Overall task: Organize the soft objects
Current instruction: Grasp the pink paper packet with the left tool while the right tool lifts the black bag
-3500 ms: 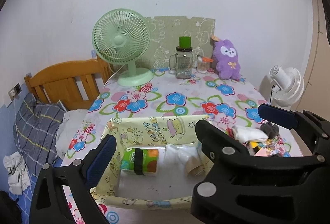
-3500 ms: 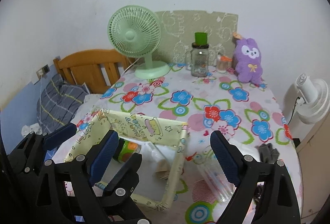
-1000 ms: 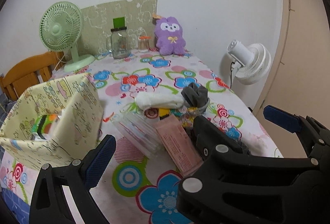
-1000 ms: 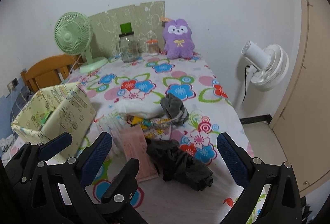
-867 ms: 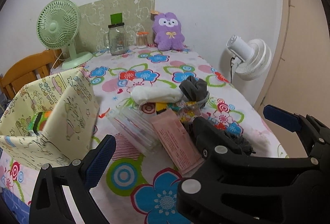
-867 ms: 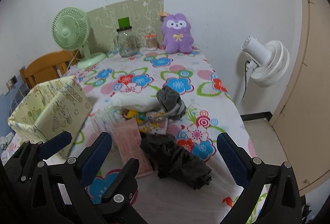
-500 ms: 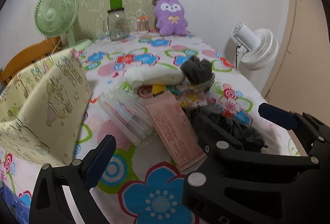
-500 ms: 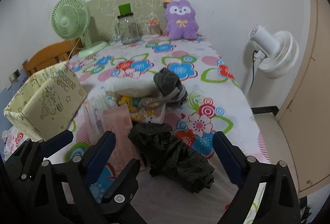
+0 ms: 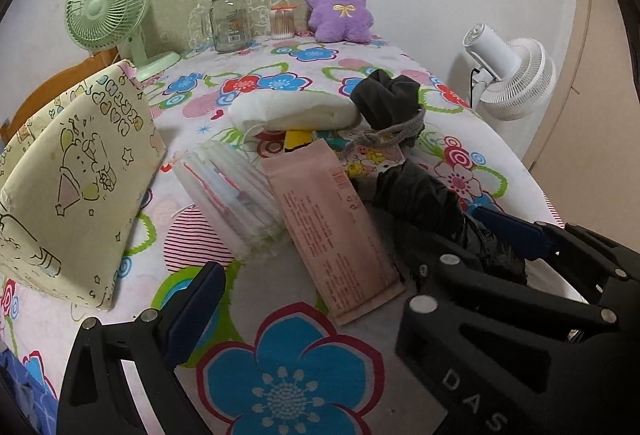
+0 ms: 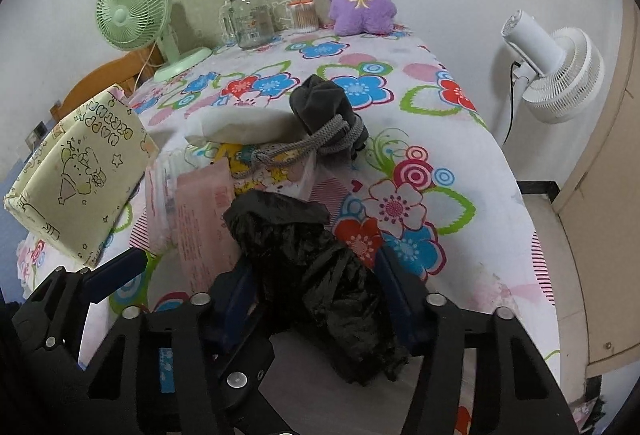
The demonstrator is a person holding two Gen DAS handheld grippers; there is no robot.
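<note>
- The right gripper (image 10: 316,299) is seen narrowed around the crumpled black plastic bag (image 10: 316,263), a blue pad at each side of it; whether the bag is actually pinched cannot be told.
- The bag lies on the flower-printed tablecloth (image 10: 420,139), just beside the flat pink packet (image 9: 332,223) and near the yellow cartoon-printed fabric box (image 10: 80,171).
- The left gripper (image 9: 360,263) is held wide open over the cloth with nothing in it.
- Only a loose fold may be caught, so the bag could slide out when lifted.
- The thin film could be torn if squeezed hard.
- The pink packet or the clear plastic sleeve (image 9: 232,203) could be dragged along if the bag's edge snags.
- The soft box could be pushed over when the bag is brought across.
</note>
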